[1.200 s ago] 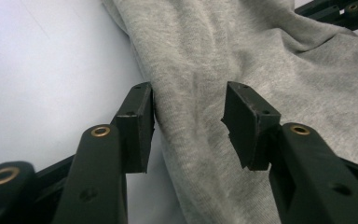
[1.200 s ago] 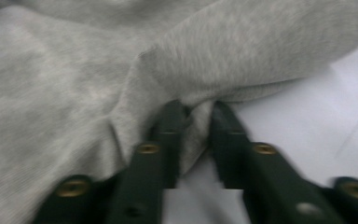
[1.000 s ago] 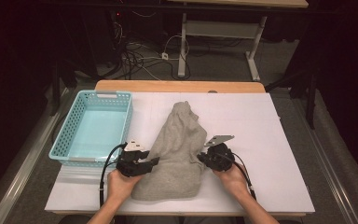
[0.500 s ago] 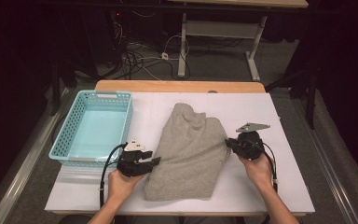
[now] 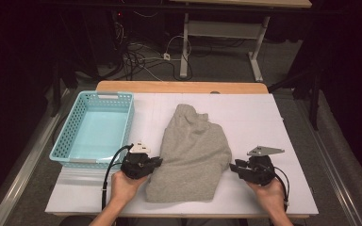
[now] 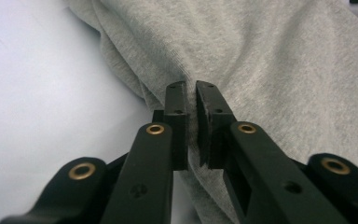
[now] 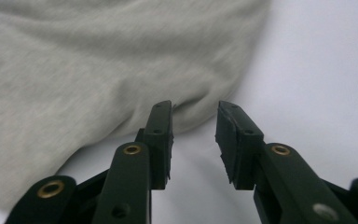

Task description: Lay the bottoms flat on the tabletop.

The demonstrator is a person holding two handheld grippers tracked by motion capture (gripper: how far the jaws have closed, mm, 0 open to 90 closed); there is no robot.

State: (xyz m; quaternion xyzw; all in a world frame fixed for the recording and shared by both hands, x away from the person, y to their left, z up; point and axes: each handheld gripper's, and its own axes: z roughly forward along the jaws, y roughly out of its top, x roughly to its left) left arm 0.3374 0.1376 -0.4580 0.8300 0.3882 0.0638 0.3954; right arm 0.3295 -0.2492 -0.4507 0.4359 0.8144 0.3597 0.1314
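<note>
- My left gripper (image 6: 191,100) has just pinched its jaws together on a fold at the left edge of the grey garment (image 5: 191,157).
- My right gripper (image 7: 193,121) has just been spreading, nothing between the jaws; the garment's right edge lies just beyond.
- The garment lies mid-table (image 5: 264,117), with a turquoise basket (image 5: 63,141) to the left.

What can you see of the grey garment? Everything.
The grey garment is a soft heather-grey knit, like sweatshirt jersey, lying crumpled and roughly folded flat on the white table, narrower at the far end, wider near the person. It sits right of the turquoise basket, apart from it. The left gripper is shut on a fold of its near-left edge. The right gripper has just been opening; its jaws stand apart by the right edge, nothing between them.
</note>
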